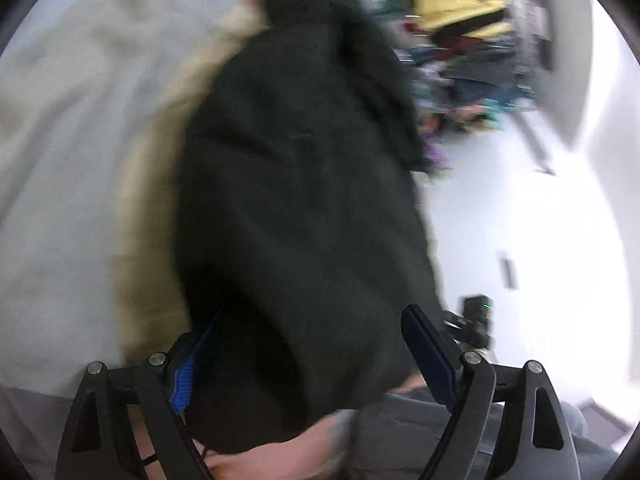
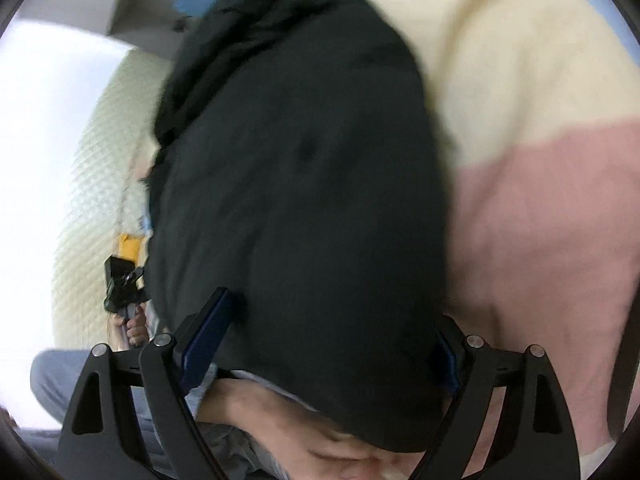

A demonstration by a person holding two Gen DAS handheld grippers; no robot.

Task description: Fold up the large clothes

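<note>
One dark garment [image 1: 304, 208], black or very dark green, is filling the middle of both wrist views; both are motion-blurred. Two grippers are showing. Left gripper [image 1: 316, 352]: jaws are standing wide apart with the garment bulging between them, cloth covering the left blue pad, right pad bare; real grip, cannot tell. Right gripper [image 2: 332, 344]: same, jaws spread wide, the garment [image 2: 296, 200] hanging between and over them; grip, cannot tell. Each gripper is pointing along the garment's length. Under it, cream bedding [image 1: 80, 140] is lying in the left view, and a cream-and-pink blanket [image 2: 540, 200] in the right view. One pile of mixed colourful clothes [image 1: 460, 40] is sitting far off.
</note>
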